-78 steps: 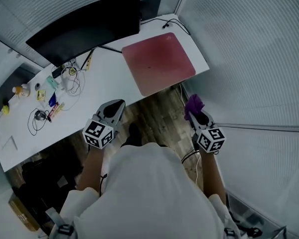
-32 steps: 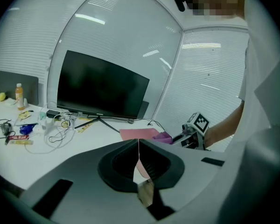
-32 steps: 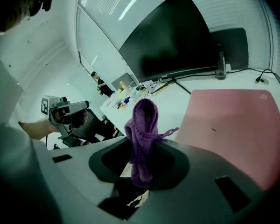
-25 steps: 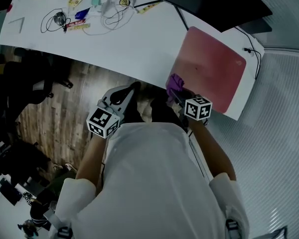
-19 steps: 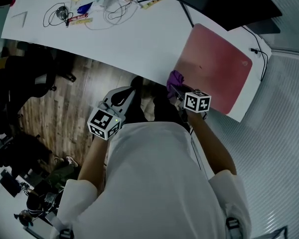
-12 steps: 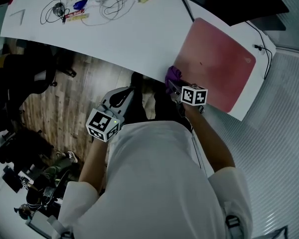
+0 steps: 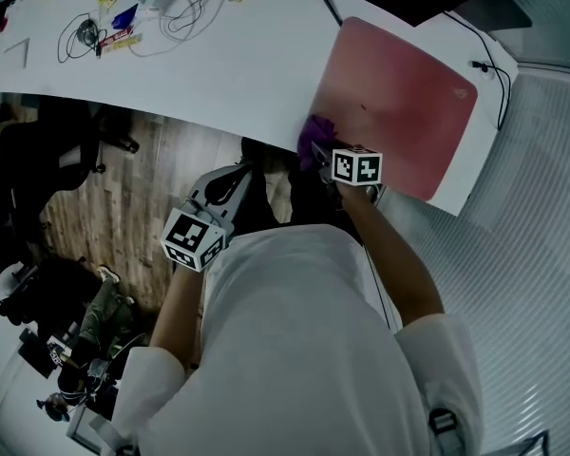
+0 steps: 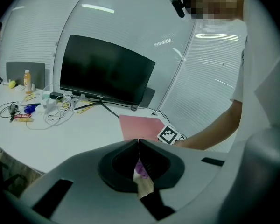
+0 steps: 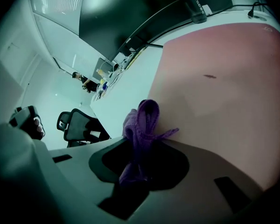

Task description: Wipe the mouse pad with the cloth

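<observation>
At near edge of red mouse pad (image 7: pixel 399 103), right gripper (image 7: pixel 318 152) clamped on purple cloth (image 7: pixel 311 133), left gripper (image 7: pixel 236 180) jaws together, empty, beside white desk (image 7: pixel 218 65).

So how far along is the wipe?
Done: the purple cloth is clamped in the right gripper. In hand: it sits at the near corner of the red mouse pad; contact unclear. To do: the whole wipe; a dark speck shows. The left gripper is shut, empty.
</observation>
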`<action>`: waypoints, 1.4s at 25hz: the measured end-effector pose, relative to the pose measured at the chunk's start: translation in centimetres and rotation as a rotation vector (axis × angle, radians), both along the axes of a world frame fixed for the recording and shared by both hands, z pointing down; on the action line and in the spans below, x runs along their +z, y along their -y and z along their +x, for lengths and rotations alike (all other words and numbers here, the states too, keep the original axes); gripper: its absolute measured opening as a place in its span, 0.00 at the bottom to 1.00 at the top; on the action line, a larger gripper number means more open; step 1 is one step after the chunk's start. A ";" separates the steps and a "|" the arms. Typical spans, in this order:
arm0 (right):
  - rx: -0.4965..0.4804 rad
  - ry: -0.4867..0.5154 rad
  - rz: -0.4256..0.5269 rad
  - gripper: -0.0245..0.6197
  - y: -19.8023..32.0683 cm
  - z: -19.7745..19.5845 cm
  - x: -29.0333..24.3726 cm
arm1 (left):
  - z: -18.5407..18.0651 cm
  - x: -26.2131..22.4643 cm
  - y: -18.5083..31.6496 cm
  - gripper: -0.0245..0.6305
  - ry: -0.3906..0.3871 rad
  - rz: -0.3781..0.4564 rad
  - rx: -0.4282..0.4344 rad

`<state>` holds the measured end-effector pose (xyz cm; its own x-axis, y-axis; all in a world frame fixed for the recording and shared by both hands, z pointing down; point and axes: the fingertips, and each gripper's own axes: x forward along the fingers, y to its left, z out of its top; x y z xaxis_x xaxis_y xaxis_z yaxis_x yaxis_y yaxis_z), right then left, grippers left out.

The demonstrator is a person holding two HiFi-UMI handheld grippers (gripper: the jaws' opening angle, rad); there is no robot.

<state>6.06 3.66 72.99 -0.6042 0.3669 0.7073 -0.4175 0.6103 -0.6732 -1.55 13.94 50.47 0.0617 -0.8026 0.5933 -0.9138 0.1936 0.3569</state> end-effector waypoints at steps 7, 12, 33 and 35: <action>0.027 -0.016 0.015 0.22 1.4 2.1 0.2 | 1.5 0.0 2.0 0.07 0.004 0.002 0.041; 0.054 -0.048 0.043 0.22 3.5 4.7 0.1 | 3.1 -0.1 3.8 0.07 0.009 0.008 0.077; 0.181 -0.096 0.076 0.22 9.3 13.7 0.2 | 7.6 0.1 9.2 0.07 0.009 0.023 0.205; 0.192 -0.102 0.082 0.22 9.9 14.5 0.2 | 8.0 0.2 9.9 0.07 0.006 0.024 0.222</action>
<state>20.59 -6.19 73.21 -0.5813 0.1906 0.7911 -0.5945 0.5643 -0.5728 6.43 4.08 50.70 0.2348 -0.7834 0.5755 -0.9353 -0.0209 0.3533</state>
